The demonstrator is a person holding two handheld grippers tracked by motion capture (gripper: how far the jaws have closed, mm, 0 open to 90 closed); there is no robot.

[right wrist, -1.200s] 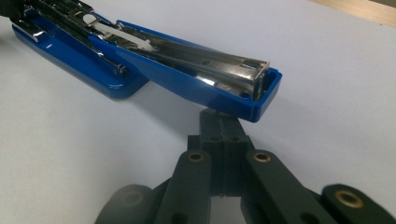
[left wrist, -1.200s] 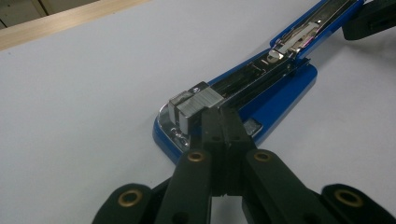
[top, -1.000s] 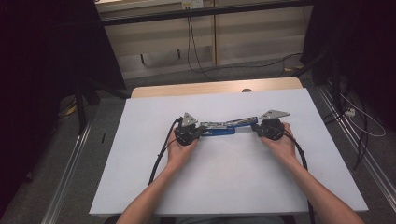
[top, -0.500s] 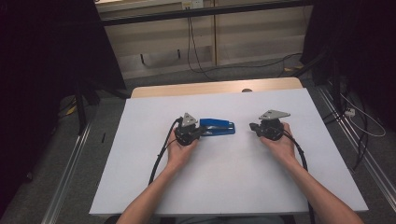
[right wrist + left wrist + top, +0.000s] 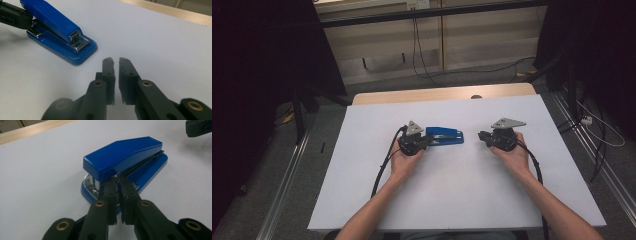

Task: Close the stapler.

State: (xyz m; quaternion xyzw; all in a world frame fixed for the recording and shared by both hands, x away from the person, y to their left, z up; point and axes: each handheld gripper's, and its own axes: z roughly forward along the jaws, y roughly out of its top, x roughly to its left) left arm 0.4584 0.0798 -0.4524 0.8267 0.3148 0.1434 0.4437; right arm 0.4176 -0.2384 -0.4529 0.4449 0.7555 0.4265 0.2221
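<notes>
The left gripper's (image 5: 119, 182) fingers (image 5: 110, 195) stand a slit apart and have just been opening. Their tips rest against the stapler's (image 5: 125, 155) side, at the seam between its top and base, with nothing clamped between them. The right gripper's (image 5: 115, 61) fingers (image 5: 108, 72) have also just been opening to a slit. They hold nothing and sit near the stapler's front end, apart from it.

The stapler lies flat mid-table (image 5: 462, 200), between the two grippers.

This looks like a release or a re-grip. To do it well, spread the left fingers wider before closing, take the blue body across its sides rather than at the seam, and steady the front with the right gripper so the stapler does not slide.

The metal magazine (image 5: 78, 40) is the one holder here. Whether it has staples in it cannot be told.
</notes>
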